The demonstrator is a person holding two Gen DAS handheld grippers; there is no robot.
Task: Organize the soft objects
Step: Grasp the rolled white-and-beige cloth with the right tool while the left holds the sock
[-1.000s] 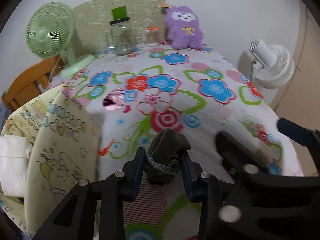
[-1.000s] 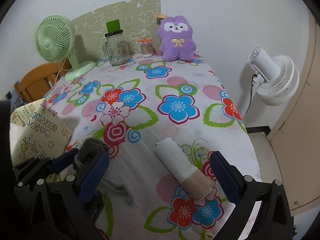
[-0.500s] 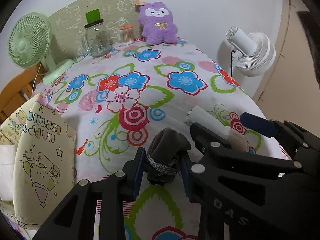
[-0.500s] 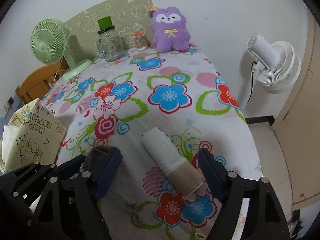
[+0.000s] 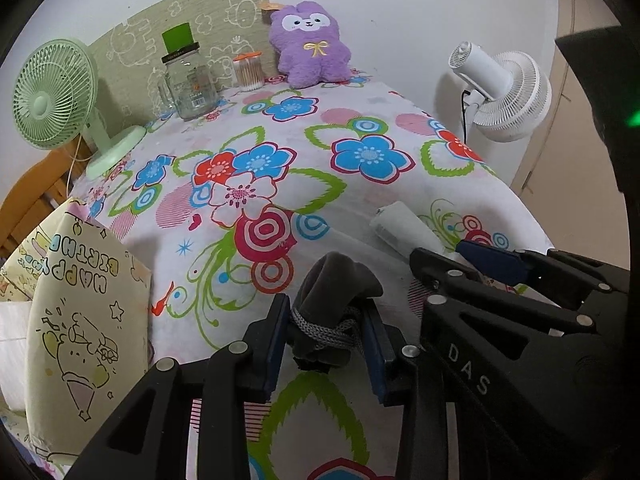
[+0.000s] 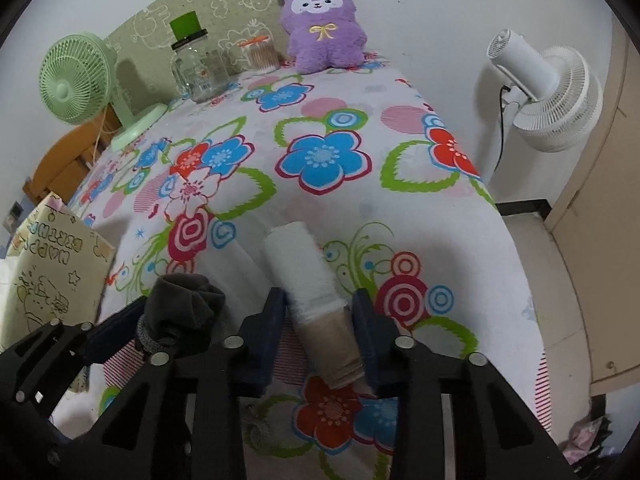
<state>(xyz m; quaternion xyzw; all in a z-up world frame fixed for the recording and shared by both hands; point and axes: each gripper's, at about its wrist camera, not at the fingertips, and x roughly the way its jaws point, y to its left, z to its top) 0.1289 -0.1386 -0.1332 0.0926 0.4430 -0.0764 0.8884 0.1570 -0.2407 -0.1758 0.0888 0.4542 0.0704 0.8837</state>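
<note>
On the floral worktop (image 6: 328, 208), the white-and-tan rolled cloth (image 6: 316, 300) lies with its long axis running near to far, white end away and tan end nearest, between the right gripper (image 6: 320, 340) fingers, which flank it closely; actual contact is hard to judge. To its left, the left gripper (image 5: 324, 344) is clamped on a bunched dark grey sock (image 5: 334, 296), whose lower part is hidden.

left gripper (image 5: 325, 338) clamping grey pouch (image 5: 334, 300) (drawstring)

plush toy (image 6: 323, 26) at table's (image 6: 360, 200) far end, jar (image 6: 199, 68) left of it — paper bag (image 5: 86, 316) at left edge
</note>
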